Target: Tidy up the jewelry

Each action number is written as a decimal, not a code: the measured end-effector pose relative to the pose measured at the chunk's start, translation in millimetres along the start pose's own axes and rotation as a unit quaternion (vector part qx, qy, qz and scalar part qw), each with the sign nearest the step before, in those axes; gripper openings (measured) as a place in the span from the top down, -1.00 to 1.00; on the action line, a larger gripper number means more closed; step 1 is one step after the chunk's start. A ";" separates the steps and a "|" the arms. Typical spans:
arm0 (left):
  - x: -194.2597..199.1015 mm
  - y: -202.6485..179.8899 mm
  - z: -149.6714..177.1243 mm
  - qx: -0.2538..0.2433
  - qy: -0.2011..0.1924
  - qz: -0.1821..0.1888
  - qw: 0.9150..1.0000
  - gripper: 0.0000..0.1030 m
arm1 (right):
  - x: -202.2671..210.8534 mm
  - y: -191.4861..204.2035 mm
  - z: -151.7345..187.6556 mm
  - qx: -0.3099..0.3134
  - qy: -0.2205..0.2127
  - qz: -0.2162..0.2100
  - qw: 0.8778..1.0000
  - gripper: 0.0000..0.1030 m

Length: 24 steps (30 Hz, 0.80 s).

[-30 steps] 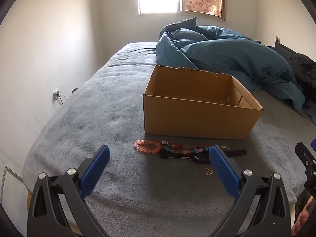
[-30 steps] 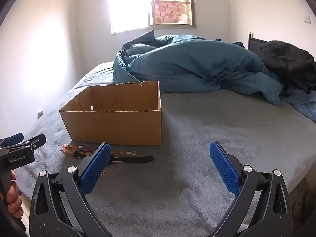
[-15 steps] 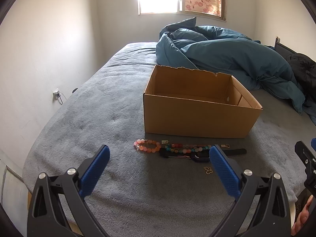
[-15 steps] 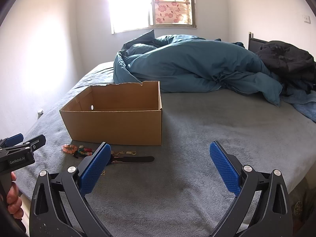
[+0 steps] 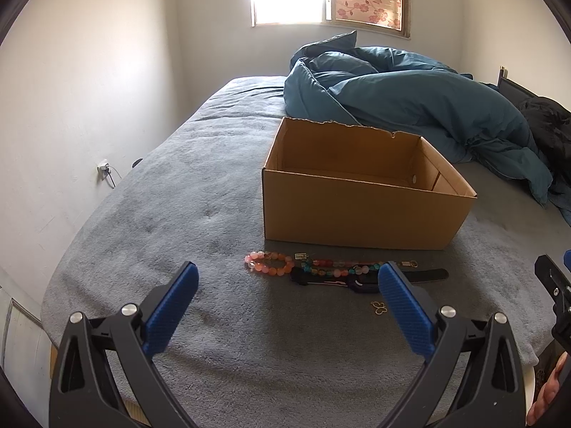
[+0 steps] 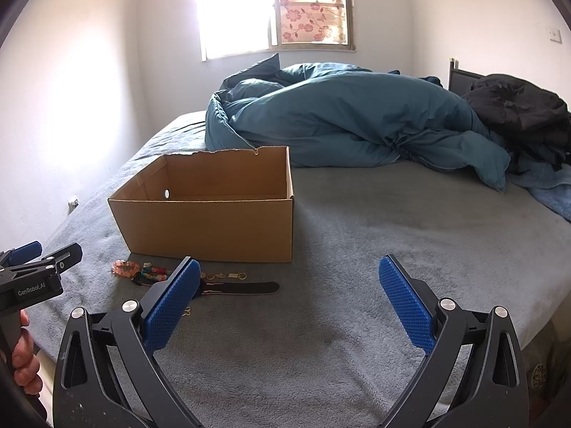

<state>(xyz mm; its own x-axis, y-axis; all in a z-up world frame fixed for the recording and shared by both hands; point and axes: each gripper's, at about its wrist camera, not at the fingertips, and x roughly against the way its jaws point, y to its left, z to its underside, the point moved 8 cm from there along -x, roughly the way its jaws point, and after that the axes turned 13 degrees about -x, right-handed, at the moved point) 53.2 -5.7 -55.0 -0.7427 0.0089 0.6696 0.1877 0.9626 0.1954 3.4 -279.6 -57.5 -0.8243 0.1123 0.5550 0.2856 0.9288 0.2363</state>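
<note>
An open cardboard box [image 5: 360, 214] stands on the grey bed cover; it also shows in the right wrist view [image 6: 214, 228]. In front of it lies a row of jewelry: a pink bead bracelet [image 5: 269, 263], a multicoloured bead strand [image 5: 335, 267], a black watch strap [image 5: 424, 275] and a small gold butterfly piece [image 5: 379, 307]. The right wrist view shows the pink bracelet [image 6: 125, 267], the strap [image 6: 242, 288] and gold rings [image 6: 225, 275]. My left gripper [image 5: 287, 285] is open and empty, just short of the jewelry. My right gripper [image 6: 285, 280] is open and empty, to the right of it.
A crumpled teal duvet [image 5: 410, 107] lies behind the box. Dark clothing [image 6: 517, 114] is piled at the far right by the headboard. The bed's near edge [image 5: 71, 321] drops off at the left beside a white wall. The left gripper's body [image 6: 32, 281] shows at the right view's left edge.
Both grippers have barely shifted; the views are almost the same. Nothing was taken hold of or moved.
</note>
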 end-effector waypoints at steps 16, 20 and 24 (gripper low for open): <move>0.3 4.1 -1.5 0.002 -0.001 -0.005 1.000 -0.92 | -1.7 1.2 -0.4 0.001 0.000 0.001 1.000 -0.86; -0.4 4.3 -1.1 0.004 -0.001 -0.005 1.000 -0.92 | -1.8 0.9 -0.7 0.001 0.000 0.001 1.000 -0.86; 0.3 5.1 -1.8 0.004 -0.001 -0.007 1.000 -0.92 | -1.7 1.1 -0.5 0.001 0.000 0.001 1.000 -0.86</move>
<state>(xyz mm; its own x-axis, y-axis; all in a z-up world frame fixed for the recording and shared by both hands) 55.1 -1.3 -52.5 -0.7466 -0.0031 0.6653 0.1722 0.9650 0.1977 5.3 -279.0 -57.8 -0.8239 0.1136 0.5552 0.2859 0.9292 0.2342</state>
